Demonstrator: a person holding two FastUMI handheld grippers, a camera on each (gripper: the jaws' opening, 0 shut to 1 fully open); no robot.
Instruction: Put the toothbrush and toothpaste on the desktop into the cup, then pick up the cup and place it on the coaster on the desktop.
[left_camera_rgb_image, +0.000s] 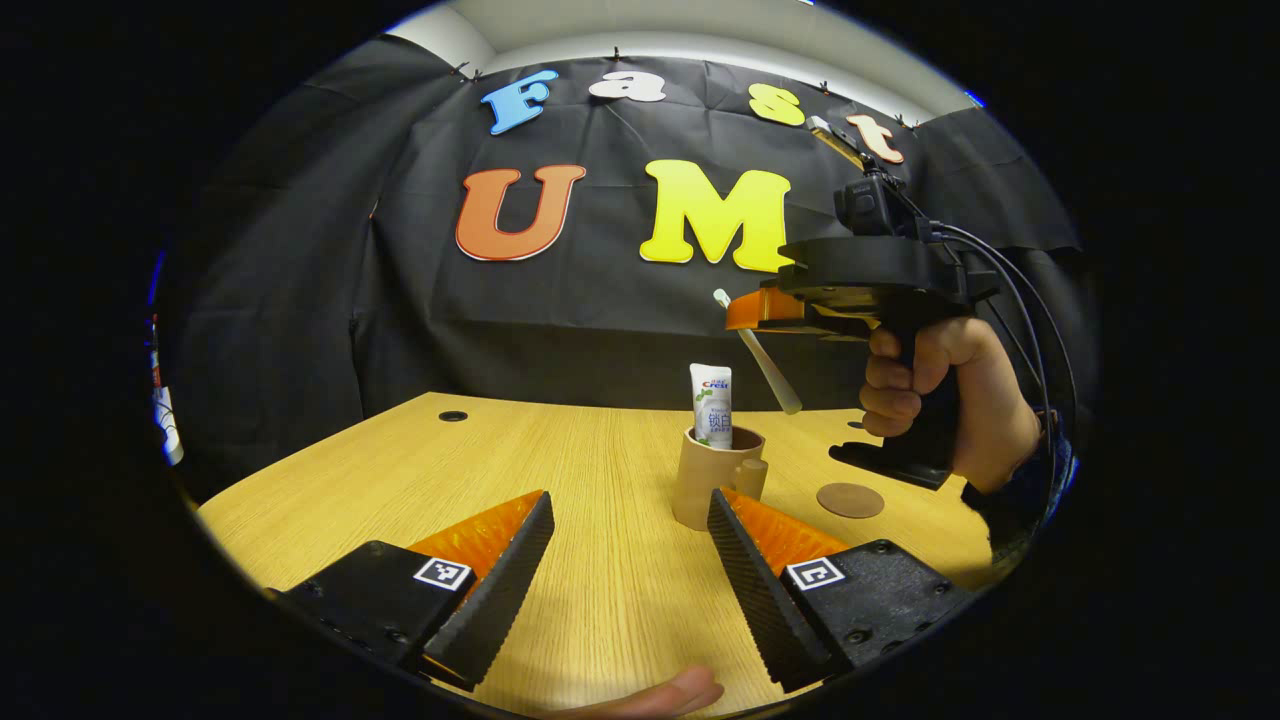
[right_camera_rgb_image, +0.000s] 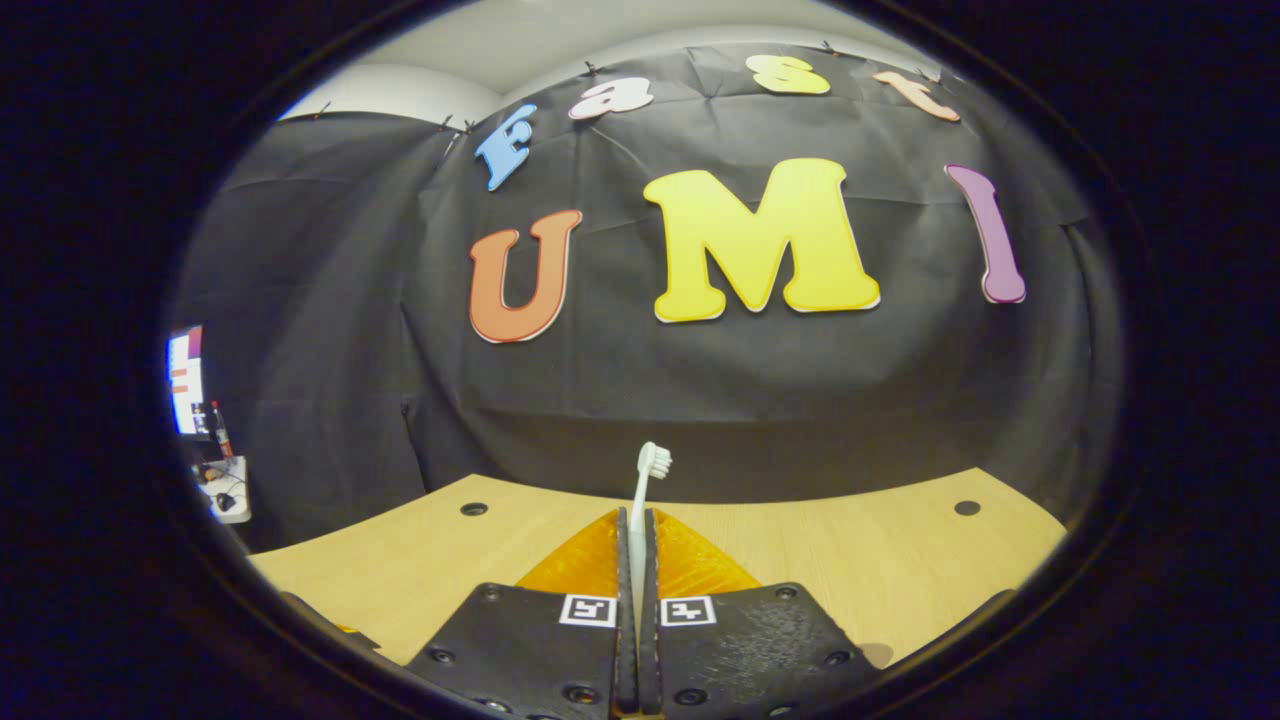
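Your left claw (left_camera_rgb_image: 630, 535) hangs low over the light wood-grain counter (left_camera_rgb_image: 560, 450), its two fingers spread wide with nothing between them. Just past the fingertips stands the tan ceramic cup with a small side handle (left_camera_rgb_image: 715, 478), upright on the counter. The white toothpaste tube with printed label (left_camera_rgb_image: 711, 405) is already inside that cup, standing on end and rising well above the rim. To the right of the cup, a little apart from it, the flat round brown coaster (left_camera_rgb_image: 850, 500) lies bare on the counter; the cup is not on it.

Above and to the right of the cup, your right hand (left_camera_rgb_image: 935, 400) grips the handle of the right claw (left_camera_rgb_image: 765, 310), which is held up in the air. That claw is pinching the white plastic toothbrush (left_camera_rgb_image: 765, 360), which slants through it: one end sticks up on the cup's side, the other end points down and away, ending in the air above the cup and to its right, clear of the tube.

In the right gripper view, the right claw (right_camera_rgb_image: 636, 530) has its fingers pressed together on the toothbrush (right_camera_rgb_image: 645, 490), whose bristled head pokes up beyond the fingertips against the black cloth wall, with the counter (right_camera_rgb_image: 850, 560) below.

At the bottom edge of the left gripper view, a fingertip (left_camera_rgb_image: 670, 692) of your hand pokes in.
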